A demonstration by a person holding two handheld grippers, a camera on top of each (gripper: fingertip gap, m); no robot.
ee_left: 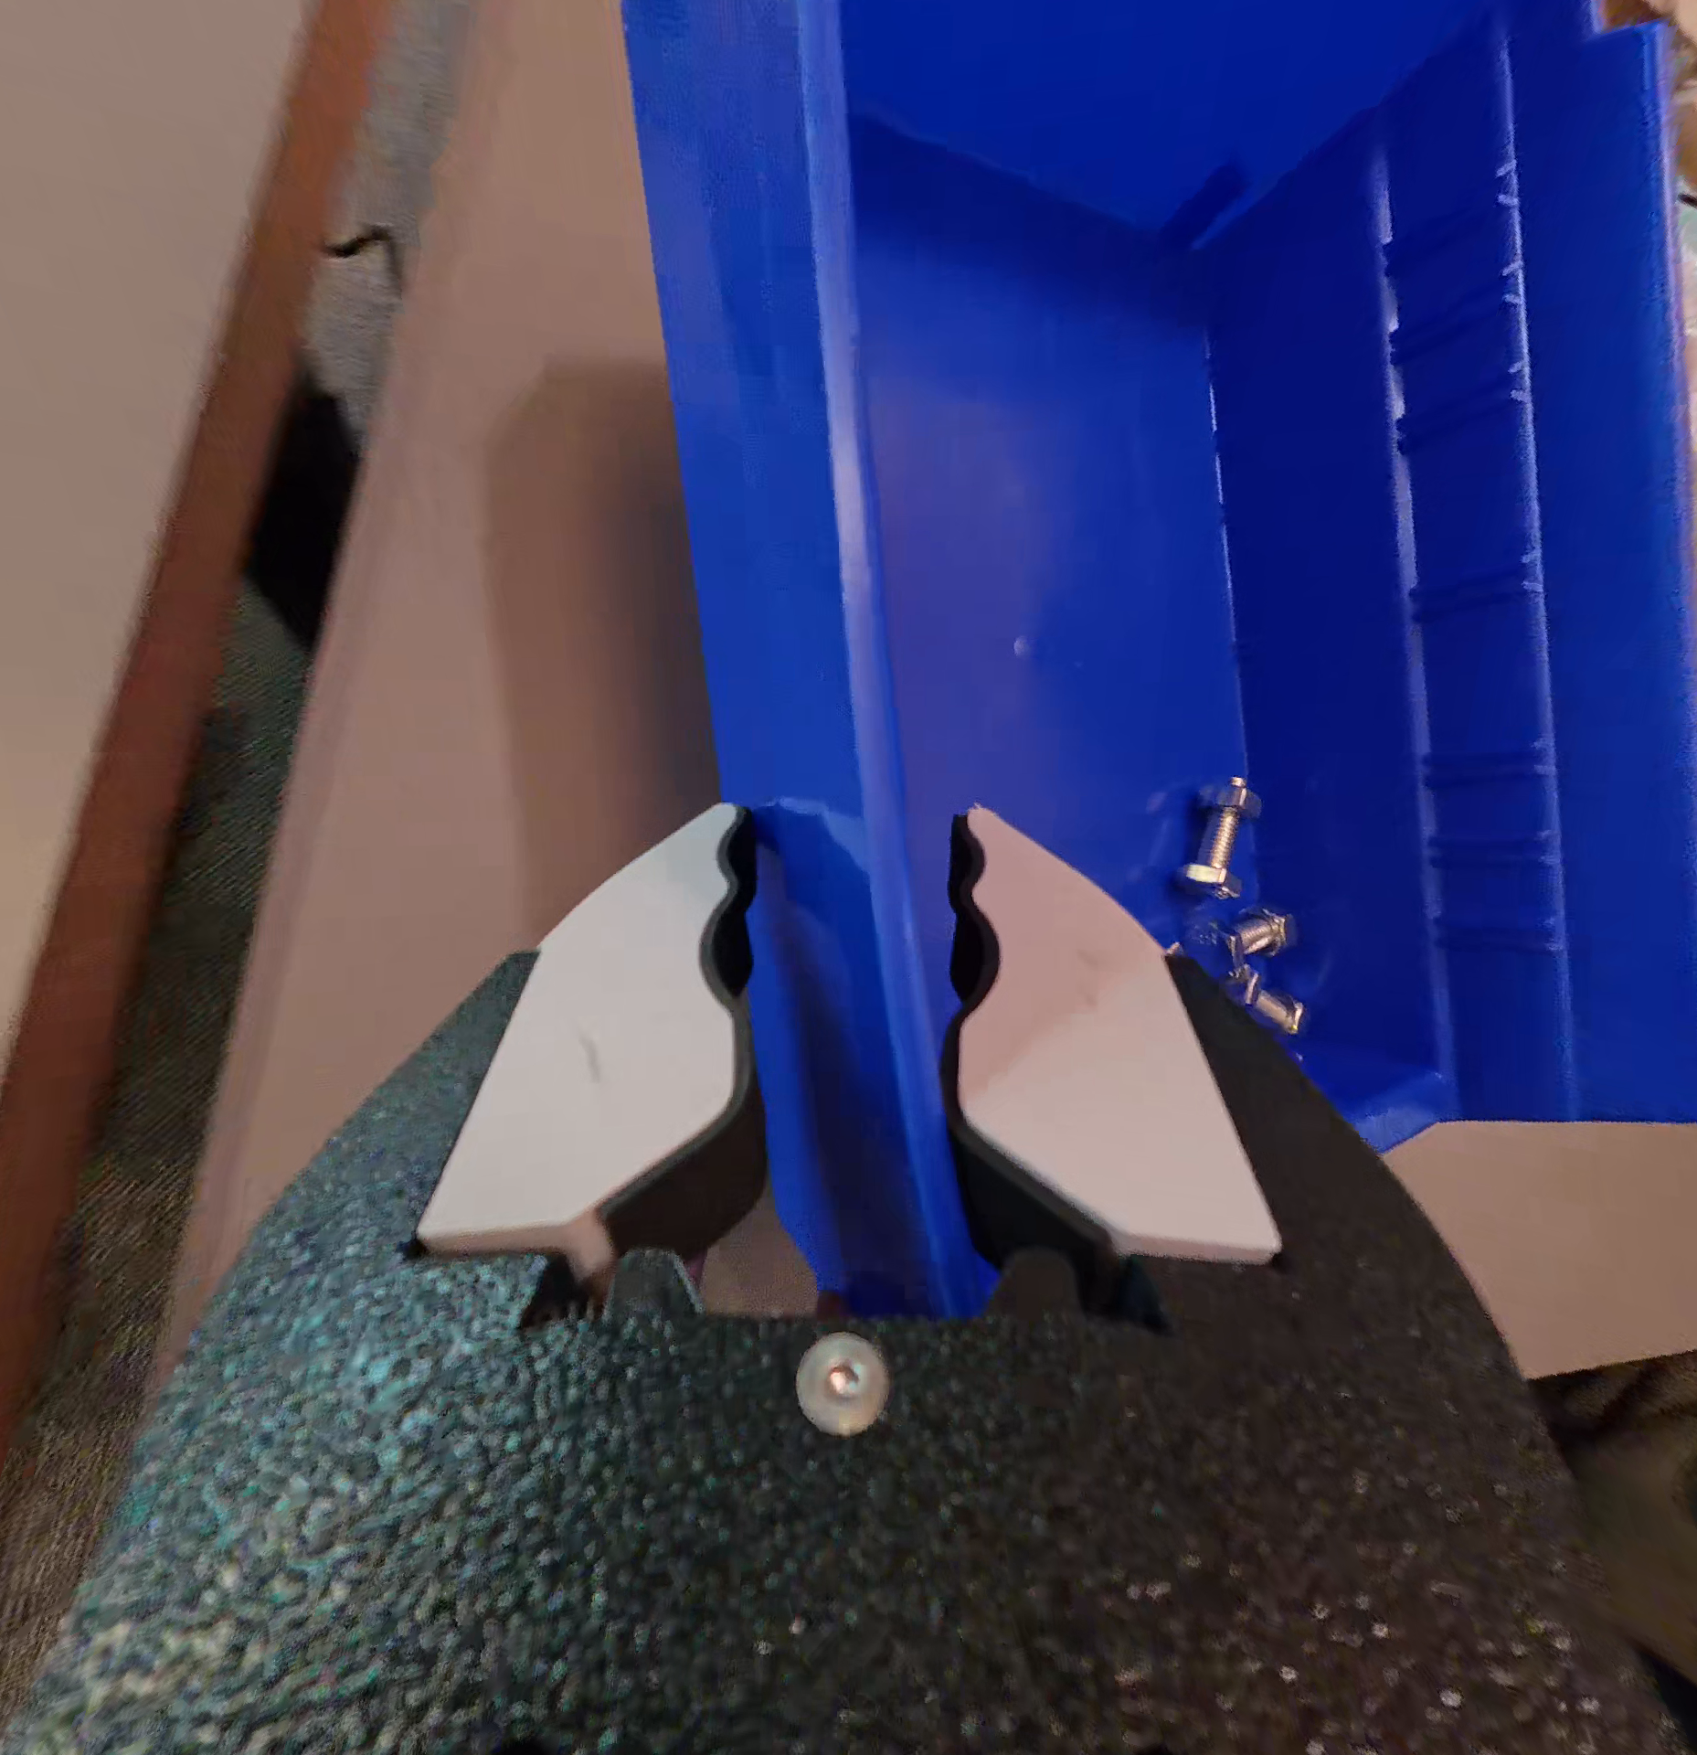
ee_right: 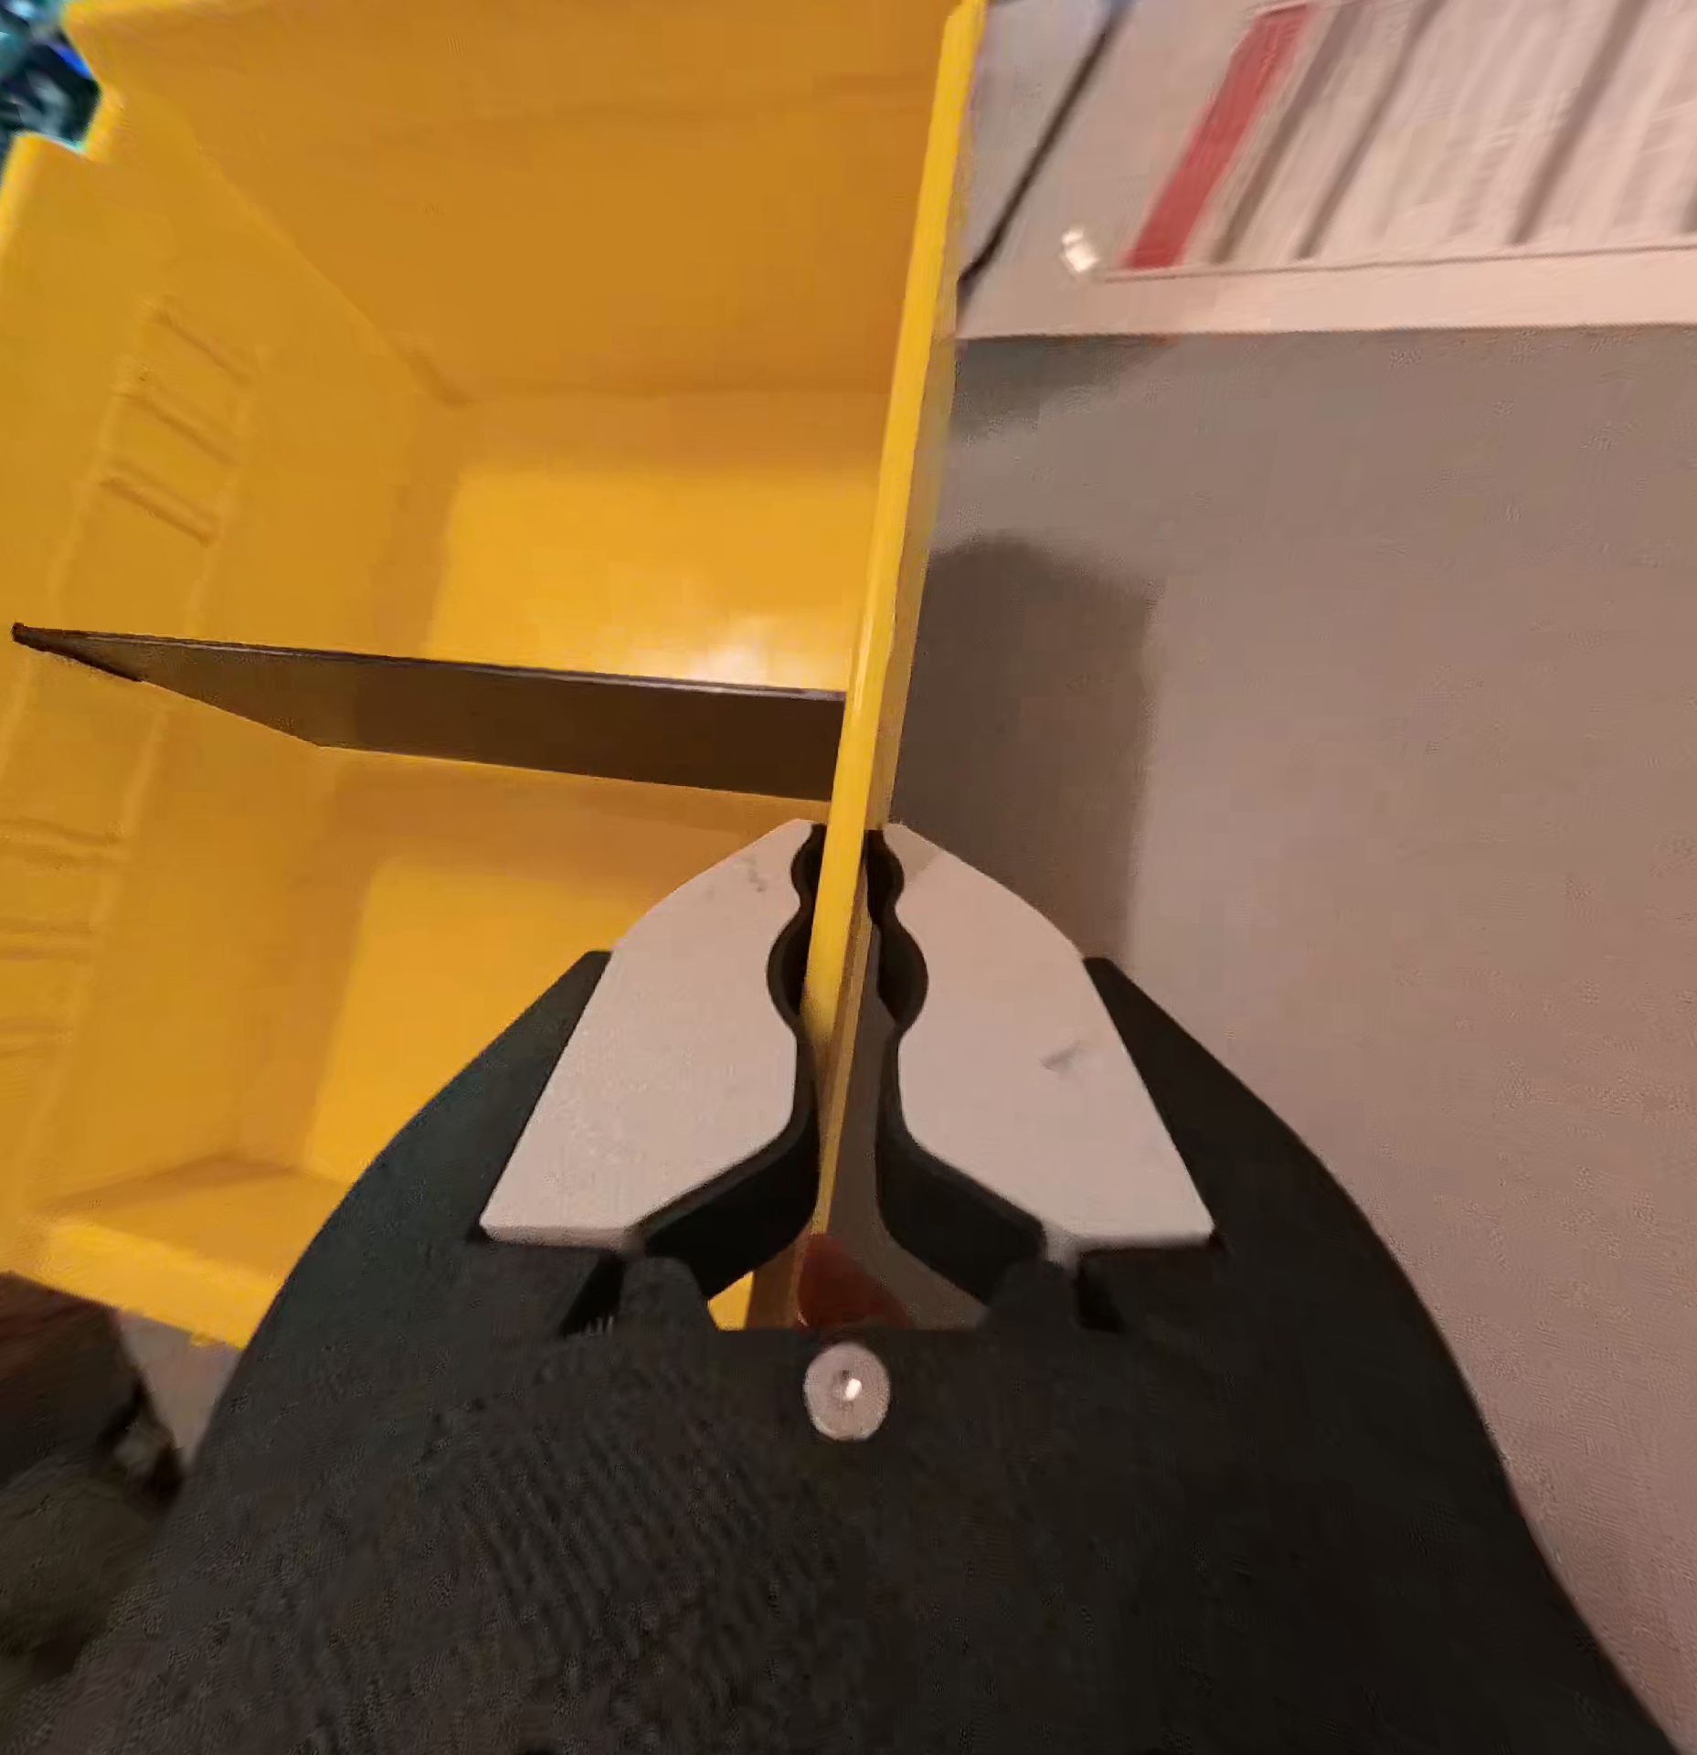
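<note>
In the left wrist view my left gripper [ee_left: 854, 817] straddles the left wall of a blue plastic bin [ee_left: 1015, 475]. One finger is outside the wall and one inside, and both press on it. Several small silver bolts [ee_left: 1215, 836] lie in the bin's near corner, just right of my inner finger. In the right wrist view my right gripper [ee_right: 849, 836] is shut on the thin right wall of a yellow plastic bin [ee_right: 540, 332]. A black divider plate [ee_right: 493, 712] crosses the inside of the yellow bin just beyond my fingertips.
The blue bin rests on a pale pinkish surface [ee_left: 502, 665] with a brown edge strip [ee_left: 161, 665] on the left and dark carpet below. Right of the yellow bin is a grey surface [ee_right: 1347, 760]. A white panel with a red strip [ee_right: 1395, 142] lies beyond.
</note>
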